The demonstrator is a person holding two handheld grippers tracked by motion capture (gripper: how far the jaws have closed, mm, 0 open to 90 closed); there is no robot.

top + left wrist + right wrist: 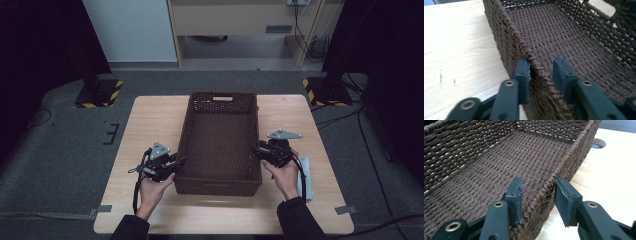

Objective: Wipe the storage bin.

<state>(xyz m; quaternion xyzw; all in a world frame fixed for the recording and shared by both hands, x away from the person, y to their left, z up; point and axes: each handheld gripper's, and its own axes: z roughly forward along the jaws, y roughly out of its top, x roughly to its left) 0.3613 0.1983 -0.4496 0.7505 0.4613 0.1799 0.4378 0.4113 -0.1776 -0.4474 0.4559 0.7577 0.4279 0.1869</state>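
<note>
High view, basket: the brown woven basket [220, 145] sits mid-counter [150, 125], long sides running away from the person; it looks empty.
High view, grippers: the left gripper [179, 162] is at the basket's left wall near the front, the right gripper [256, 149] at the right wall; how wide the jaws stand is too small to tell here.
High view, extra: a pale flat thing [306, 179] lies by the right wrist, which the gripper views miss.
Left gripper view: the jaws straddle the braided rim [534, 62]; the outer one touches the wall, the inner stands off, so the hold is loose, not clenched.
Right gripper view: the jaws straddle the right rim [549, 186], both apart from it, released.
Risk: as I judge it, lifting now would let the rim slip out, or tip the basket if only one side bites.
Cause: unclosed jaws on a soft, springy weave.
</note>
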